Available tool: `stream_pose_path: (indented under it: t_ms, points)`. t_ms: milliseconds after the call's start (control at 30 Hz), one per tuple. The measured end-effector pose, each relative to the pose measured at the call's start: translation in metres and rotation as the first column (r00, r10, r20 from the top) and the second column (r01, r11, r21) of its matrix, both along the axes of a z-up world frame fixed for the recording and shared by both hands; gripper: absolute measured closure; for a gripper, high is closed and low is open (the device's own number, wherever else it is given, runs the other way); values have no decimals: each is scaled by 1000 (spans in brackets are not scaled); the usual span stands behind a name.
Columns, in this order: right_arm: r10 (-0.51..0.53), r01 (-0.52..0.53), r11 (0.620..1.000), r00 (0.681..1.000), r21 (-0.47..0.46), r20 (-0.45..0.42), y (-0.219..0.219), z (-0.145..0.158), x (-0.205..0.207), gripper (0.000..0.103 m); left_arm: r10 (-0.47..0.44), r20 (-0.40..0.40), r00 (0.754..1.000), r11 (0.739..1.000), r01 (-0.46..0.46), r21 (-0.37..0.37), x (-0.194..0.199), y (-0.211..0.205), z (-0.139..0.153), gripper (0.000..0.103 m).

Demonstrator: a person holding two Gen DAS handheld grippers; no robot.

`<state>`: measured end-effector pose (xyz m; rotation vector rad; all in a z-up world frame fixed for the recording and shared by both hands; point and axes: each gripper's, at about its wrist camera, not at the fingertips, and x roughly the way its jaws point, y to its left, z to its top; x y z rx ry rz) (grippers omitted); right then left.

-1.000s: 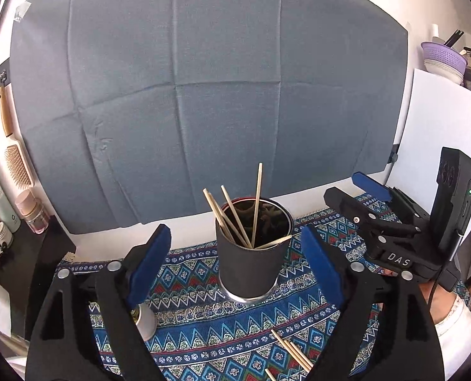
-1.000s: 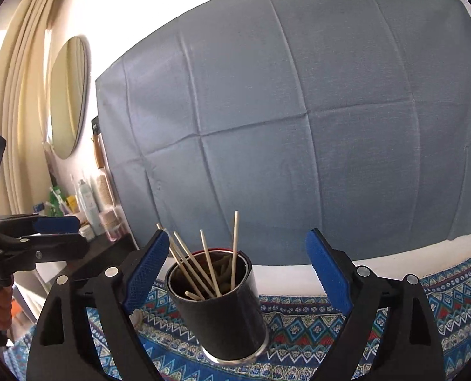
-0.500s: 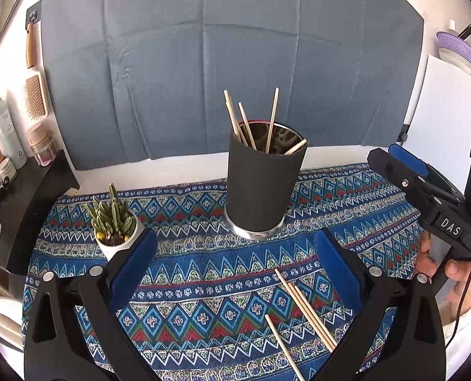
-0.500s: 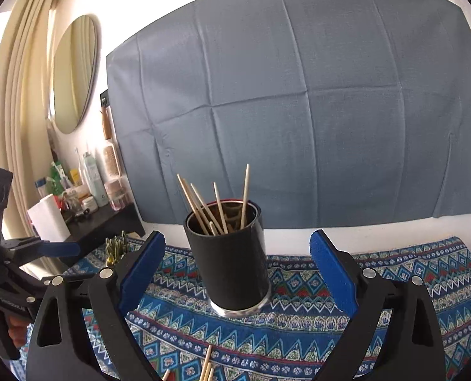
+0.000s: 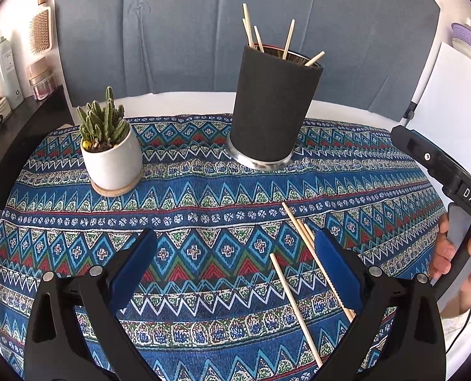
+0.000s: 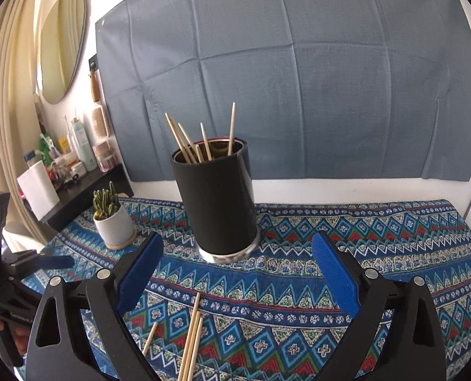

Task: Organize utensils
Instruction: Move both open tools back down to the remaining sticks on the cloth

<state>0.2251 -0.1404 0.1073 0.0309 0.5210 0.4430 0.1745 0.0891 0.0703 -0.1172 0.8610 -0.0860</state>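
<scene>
A grey cloth (image 5: pixel 203 31) is hung on the far wall, and a patterned blue tablecloth (image 5: pixel 203 197) is spread over the bench. In the left wrist view, a black cup (image 5: pixel 273 108) is stood upright at the far middle of the cloth, with several wooden sticks (image 5: pixel 251 31) leaned inside it, presumably as the place where the loose ones are to be gathered. A small cactus pot (image 5: pixel 111 155) is set to the left of the cup, well apart from it. Three loose sticks (image 5: pixel 296 304) are left lying flat on the near right part of the cloth. The left gripper (image 5: pixel 234 270) is held above the cloth with its fingers spread wide; nothing is gripped, and the loose sticks are seen just inside and partly behind the right finger, though contact cannot be told. The right gripper (image 5: pixel 439 171) is seen at the right edge, held in a hand (image 5: pixel 458 254).

In the right wrist view, the same cup (image 6: pixel 216 203) is seen at the centre, the cactus pot (image 6: pixel 114 225) to its left, and a shelf of toiletries (image 6: pixel 73 158) and a round mirror (image 6: pixel 62 41) further left. The loose sticks (image 6: pixel 191 343) are seen at the near edge, between the fingers but nearer the left one. The right gripper (image 6: pixel 237 273) is held wide apart with nothing gripped or touched. A pickup of the loose sticks is judged to be the step in hand.
</scene>
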Motion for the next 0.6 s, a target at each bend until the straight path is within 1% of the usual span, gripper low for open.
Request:
stream_pose_path:
  t_ms: [167, 367, 500, 600]
  points:
    - [-15, 14, 1000, 997, -18, -70, -2, -20, 1, 13, -15, -33, 999, 1000, 15, 7, -8, -7, -17, 6]
    - [-27, 14, 995, 990, -94, -140, 5, -43, 4, 13, -29, -62, 998, 1000, 29, -4, -15, -15, -34, 6]
    - [-14, -17, 988, 980, -153, -197, 15, -57, 6, 13, -38, -78, 996, 999, 38, 4, -18, -21, -43, 6]
    - [5, -56, 979, 967, -195, -254, 22, -70, 6, 13, -48, -97, 994, 999, 49, 7, -20, -26, -50, 6]
